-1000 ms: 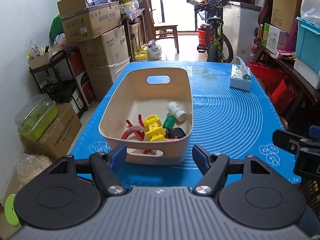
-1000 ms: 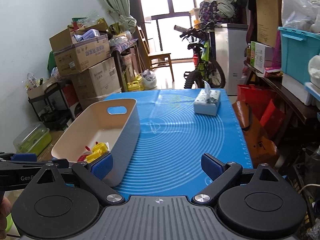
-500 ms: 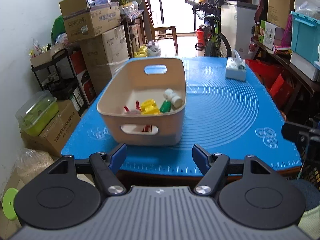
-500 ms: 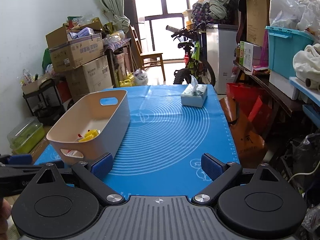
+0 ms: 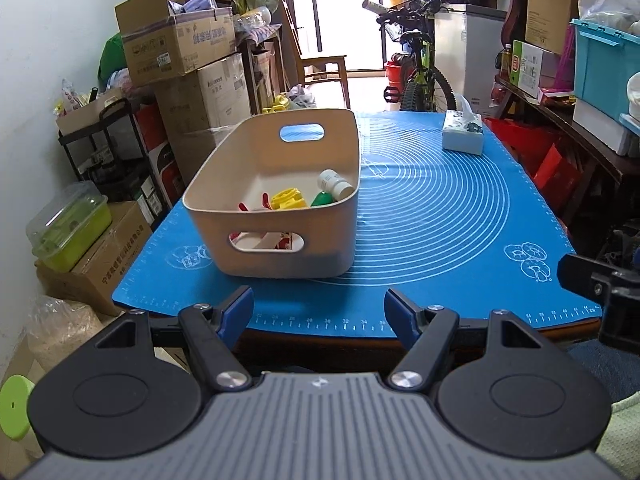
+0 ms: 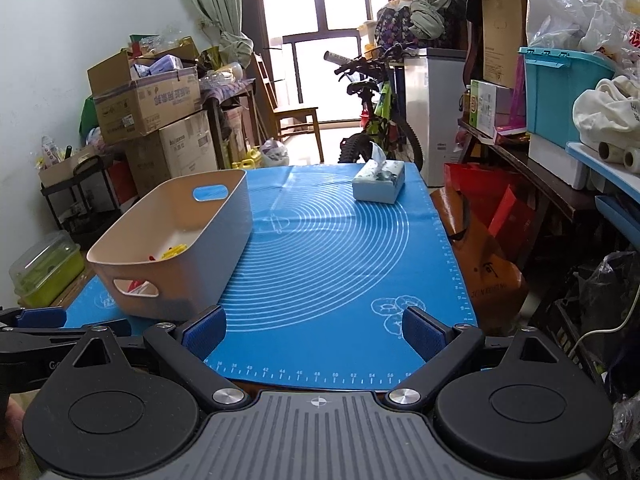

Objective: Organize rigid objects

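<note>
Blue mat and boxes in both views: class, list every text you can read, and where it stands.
"CM", after ruler numbers such as "32", "34": front edge of the blue mat.
"G": left tongs, seen from the right wrist view.
Cardboard boxes and bottle: print too blurred.

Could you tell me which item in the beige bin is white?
The small bottle against the bin's right wall; its neighbours are green, yellow and red.
</note>
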Demonstrator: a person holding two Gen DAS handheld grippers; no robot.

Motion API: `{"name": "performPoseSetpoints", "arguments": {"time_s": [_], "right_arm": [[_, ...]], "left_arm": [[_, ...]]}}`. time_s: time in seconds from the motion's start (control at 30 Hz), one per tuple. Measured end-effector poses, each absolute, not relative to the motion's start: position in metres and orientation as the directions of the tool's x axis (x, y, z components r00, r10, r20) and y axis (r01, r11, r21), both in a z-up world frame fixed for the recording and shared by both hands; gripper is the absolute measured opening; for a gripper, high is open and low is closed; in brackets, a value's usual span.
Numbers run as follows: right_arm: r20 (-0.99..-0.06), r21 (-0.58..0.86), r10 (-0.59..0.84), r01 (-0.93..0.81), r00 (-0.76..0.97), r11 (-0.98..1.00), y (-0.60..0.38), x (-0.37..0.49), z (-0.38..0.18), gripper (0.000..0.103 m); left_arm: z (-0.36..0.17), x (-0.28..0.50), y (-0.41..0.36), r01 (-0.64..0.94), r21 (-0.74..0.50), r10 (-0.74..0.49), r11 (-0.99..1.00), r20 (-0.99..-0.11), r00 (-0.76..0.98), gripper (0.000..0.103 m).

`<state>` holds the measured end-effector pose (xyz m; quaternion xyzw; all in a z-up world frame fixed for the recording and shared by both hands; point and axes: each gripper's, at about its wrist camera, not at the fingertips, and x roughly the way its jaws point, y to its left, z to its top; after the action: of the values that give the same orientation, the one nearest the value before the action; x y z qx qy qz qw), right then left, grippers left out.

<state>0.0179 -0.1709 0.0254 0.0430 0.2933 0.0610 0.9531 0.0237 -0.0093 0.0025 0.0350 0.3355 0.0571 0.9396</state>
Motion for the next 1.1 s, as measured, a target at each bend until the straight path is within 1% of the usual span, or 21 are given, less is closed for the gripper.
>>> {"name": "performPoseSetpoints", "arguments": {"time_s": [0.27, 0.47, 1.1], "right_arm": [[-0.533, 0.106, 0.154, -0.115, 0.832, 0.988, -0.169, 0.013, 0.018, 0.095], [-0.537, 0.088, 0.149, -0.12, 0.83, 0.989, -0.165, 0.012, 0.015, 0.095], [-0.539, 0.097, 0.147, -0.112, 0.829, 0.989, -0.166, 0.012, 0.013, 0.095]], "left_arm": [[-0.003, 0.021, -0.012, -0.074, 0.092, 0.115, 0.993, -0.611, 0.784, 0.073], [-0.004, 0.021, -0.013, -0.07, 0.094, 0.113, 0.993, -0.61, 0.784, 0.073], [-0.004, 0.02, -0.014, -0.06, 0.098, 0.107, 0.993, -0.602, 0.792, 0.073]]}}
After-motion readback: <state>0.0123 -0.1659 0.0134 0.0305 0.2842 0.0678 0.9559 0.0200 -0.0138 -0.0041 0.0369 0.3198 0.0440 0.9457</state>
